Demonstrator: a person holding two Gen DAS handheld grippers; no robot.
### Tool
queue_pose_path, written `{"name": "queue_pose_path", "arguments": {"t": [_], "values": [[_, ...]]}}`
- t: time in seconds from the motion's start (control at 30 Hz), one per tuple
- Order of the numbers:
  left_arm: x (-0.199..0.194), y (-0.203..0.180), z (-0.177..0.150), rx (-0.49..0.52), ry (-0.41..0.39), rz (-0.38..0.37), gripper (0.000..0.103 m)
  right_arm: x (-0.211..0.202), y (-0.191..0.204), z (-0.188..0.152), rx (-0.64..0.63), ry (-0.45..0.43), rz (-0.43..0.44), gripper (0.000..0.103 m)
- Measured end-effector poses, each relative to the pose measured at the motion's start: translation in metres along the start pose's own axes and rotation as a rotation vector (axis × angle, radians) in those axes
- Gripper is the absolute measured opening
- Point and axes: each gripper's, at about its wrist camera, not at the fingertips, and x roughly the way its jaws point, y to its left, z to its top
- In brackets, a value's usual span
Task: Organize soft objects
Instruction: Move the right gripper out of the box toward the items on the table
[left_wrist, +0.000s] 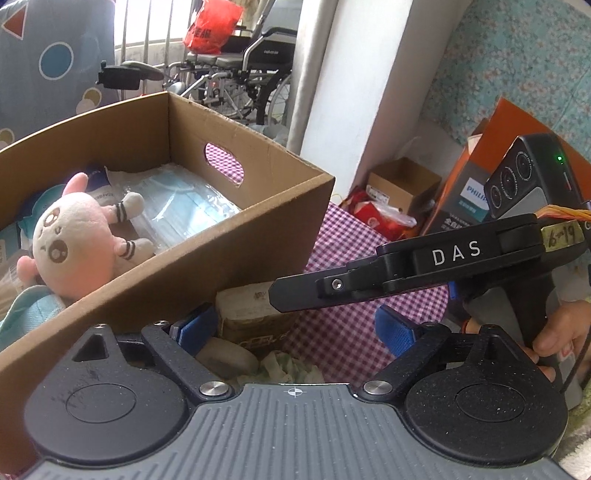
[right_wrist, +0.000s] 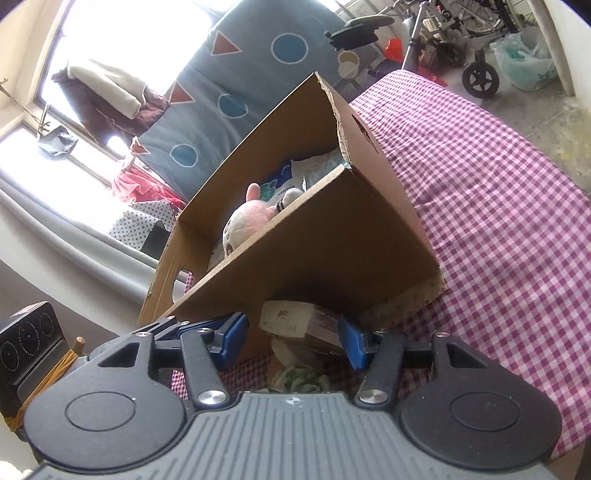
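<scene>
Right, both grippers are down at the near side of the cardboard box (left_wrist: 229, 236), which sits on the pink-checked tablecloth (right_wrist: 498, 206). Inside the box, a pink plush toy (left_wrist: 74, 240) lies toward nine o'clock in the left wrist view, with a clear pack of blue face masks (left_wrist: 177, 206) just beside it toward two o'clock.

Left gripper (left_wrist: 295, 332): fingers spread wide, nothing pressed between the blue pads (left_wrist: 397, 330). Between them, close against the box wall, sit a beige tissue pack (left_wrist: 255, 314) and, nearer the camera, a crumpled green-and-white soft item (left_wrist: 288, 369).

Right gripper (right_wrist: 293, 339): fingers about half apart, straddling that same tissue pack (right_wrist: 288, 319); whether the pads actually touch it, I cannot tell. From the left wrist view, the right gripper comes in from three o'clock, a hand (left_wrist: 561, 332) wrapped round its handle, one black finger reaching over the pack.
</scene>
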Motion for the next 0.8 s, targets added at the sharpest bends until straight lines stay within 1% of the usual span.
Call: {"name": "queue_pose_path", "arguments": {"t": [0.07,0.13,0.17,0.27,0.4,0.6,0.73,0.8], "values": [[0.004,0.001,0.0,-0.004,0.012,-0.001,0.093,0.004,-0.003,-0.001,0.007,0.008,0.005,0.053],[0.008,0.001,0.001,-0.008,0.018,-0.003,0.093,0.008,-0.007,-0.001,0.018,0.013,0.012,0.048],[0.009,0.0,0.001,-0.007,0.019,0.0,0.093,0.01,-0.008,-0.001,0.023,0.016,0.017,0.044],[0.011,-0.003,0.0,0.002,0.017,0.004,0.094,0.011,-0.009,-0.001,0.019,0.009,0.014,0.041],[0.008,-0.004,0.0,0.006,0.007,-0.001,0.094,0.009,-0.009,-0.001,0.019,-0.004,0.009,0.039],[-0.007,-0.011,0.001,0.018,-0.036,-0.018,0.094,-0.002,0.002,-0.003,-0.004,-0.025,0.005,0.039],[-0.023,-0.016,0.004,0.026,-0.078,-0.027,0.094,-0.018,0.016,-0.003,-0.035,-0.061,0.006,0.039],[-0.036,-0.018,0.008,0.03,-0.114,-0.035,0.094,-0.026,0.027,-0.003,-0.058,-0.08,0.009,0.039]]}}
